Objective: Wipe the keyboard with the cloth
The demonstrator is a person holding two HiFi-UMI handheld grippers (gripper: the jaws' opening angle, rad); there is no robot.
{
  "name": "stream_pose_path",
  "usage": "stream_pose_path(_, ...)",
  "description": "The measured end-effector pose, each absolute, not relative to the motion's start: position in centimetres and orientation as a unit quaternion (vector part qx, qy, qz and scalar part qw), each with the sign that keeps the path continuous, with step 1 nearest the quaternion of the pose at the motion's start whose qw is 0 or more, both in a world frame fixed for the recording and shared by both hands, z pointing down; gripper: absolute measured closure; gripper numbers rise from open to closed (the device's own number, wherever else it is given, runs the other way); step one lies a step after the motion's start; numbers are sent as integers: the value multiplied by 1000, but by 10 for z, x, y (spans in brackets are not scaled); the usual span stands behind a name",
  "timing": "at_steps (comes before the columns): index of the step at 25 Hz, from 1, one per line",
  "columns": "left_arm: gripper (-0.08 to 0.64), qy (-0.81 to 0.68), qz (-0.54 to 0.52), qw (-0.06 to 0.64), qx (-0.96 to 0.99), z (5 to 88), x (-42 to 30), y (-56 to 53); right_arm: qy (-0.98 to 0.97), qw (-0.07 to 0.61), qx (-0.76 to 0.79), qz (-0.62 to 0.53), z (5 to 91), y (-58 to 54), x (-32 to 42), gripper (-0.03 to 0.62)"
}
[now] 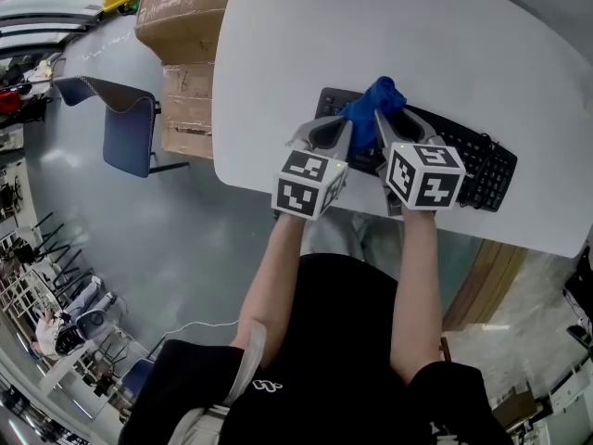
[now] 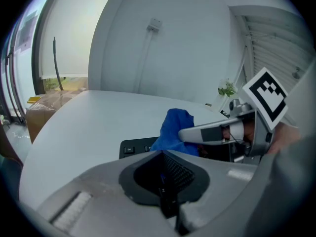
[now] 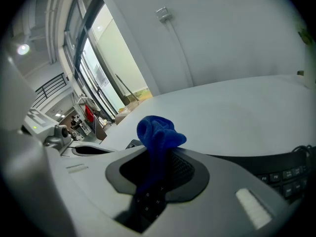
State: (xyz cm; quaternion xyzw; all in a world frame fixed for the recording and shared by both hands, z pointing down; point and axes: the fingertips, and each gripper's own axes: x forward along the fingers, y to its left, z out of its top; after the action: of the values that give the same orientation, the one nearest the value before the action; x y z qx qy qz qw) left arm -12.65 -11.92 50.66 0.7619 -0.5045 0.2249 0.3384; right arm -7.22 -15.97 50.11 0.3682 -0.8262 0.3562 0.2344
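The white counter [image 1: 389,26] carries the black keyboard [image 1: 482,170] beneath both claws. The right claw [image 1: 387,119] pinches the blue cloth [image 1: 375,100], which bunches beyond its tips. The left claw [image 1: 345,130], just beside it, is pressed together.

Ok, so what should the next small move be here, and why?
Probably lower the right gripper until the blue cloth presses on the keys of the black keyboard, then sweep toward its right end. The jaws are shut on the cloth, which is bunched over the keyboard's left part. The left gripper is shut and empty beside it.
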Motion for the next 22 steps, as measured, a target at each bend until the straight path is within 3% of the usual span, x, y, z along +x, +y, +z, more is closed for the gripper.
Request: stream_pose_path(22, 561, -471, 239, 323, 786, 506, -56, -121, -799, 218, 430, 360, 500, -157, 21, 497)
